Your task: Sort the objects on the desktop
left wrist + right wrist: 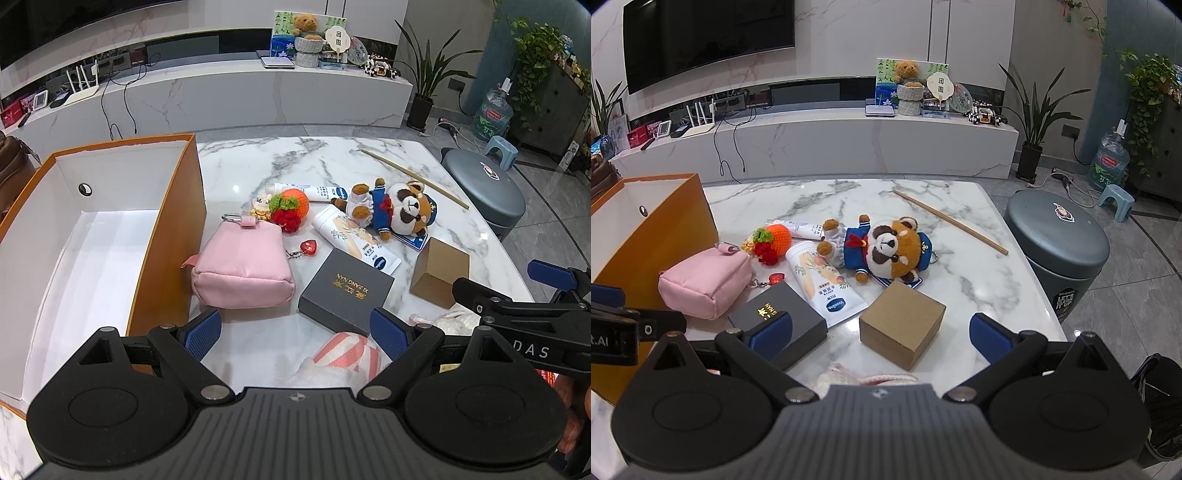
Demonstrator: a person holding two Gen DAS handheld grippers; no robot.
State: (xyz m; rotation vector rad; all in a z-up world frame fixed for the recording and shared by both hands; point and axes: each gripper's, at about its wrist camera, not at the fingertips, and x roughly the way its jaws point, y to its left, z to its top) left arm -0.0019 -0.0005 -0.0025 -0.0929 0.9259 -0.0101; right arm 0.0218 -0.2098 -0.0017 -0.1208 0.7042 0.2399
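I have both tongs hanging wide open and empty above the near edge of the marble table (258,162), so by my reckoning the sorting has not yet begun: nothing is picked up and the orange box (170,236) shows only its bare white floor.

My left tongs (295,334) sit just over a pink-and-white striped cloth thing (347,352). The pink pouch (242,271) lies at about eleven o'clock from them, touching or nearly touching the box wall, and the dark gift box (345,290) lies at one o'clock.

My right tongs (881,334) frame the brown cardboard cube (901,323) straight ahead at twelve o'clock. Beyond it lies the plush red panda (882,247), with the lotion tube (822,282) at eleven o'clock and the wooden stick (951,221) out at one.

The cube looks the easiest first pick: I would go forward and down, close on its flat sides, then carry it across to the box at nine o'clock.
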